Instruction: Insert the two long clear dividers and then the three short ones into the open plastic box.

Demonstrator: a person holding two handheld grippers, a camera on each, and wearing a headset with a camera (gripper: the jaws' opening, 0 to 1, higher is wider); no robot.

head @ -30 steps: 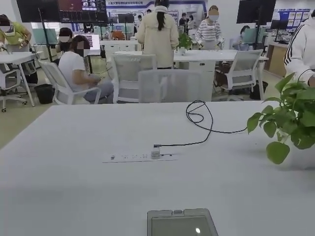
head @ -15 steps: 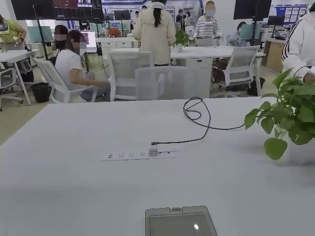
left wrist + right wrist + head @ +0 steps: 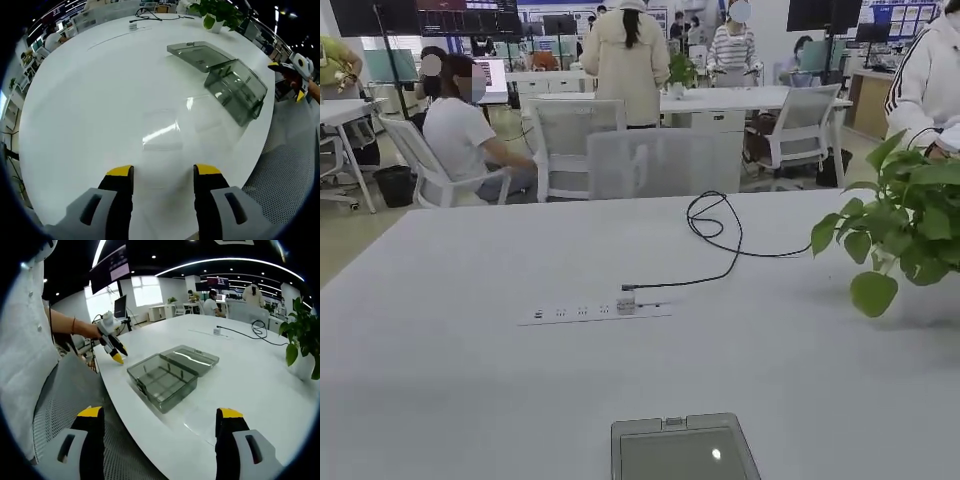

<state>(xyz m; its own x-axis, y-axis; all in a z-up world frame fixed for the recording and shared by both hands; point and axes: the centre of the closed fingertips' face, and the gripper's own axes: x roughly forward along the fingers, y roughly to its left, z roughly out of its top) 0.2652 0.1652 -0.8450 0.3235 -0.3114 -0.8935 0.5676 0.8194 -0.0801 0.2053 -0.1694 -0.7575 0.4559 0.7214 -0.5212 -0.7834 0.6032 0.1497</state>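
Bench [image 3: 440, 340] white and broad, in open office; chairs [image 3: 570, 150] and people [image 3: 625, 60] at desks beyond. Power strip [image 3: 595, 312] with black cable [image 3: 715, 240] mid-bench, potted plant [image 3: 900, 230] at right. Plastic box [image 3: 162, 377] near bench edge, open, lid [image 3: 192, 357] lying flat behind it; head view cuts lid off at lower border. Clear dividers [image 3: 162, 131] flat on bench beside box, faint, count unreadable. Left tool [image 3: 163, 172] near bench edge, jaws apart, empty, pointing at dividers. Right tool [image 3: 160, 414] off bench edge, jaws wide apart, empty, facing box.
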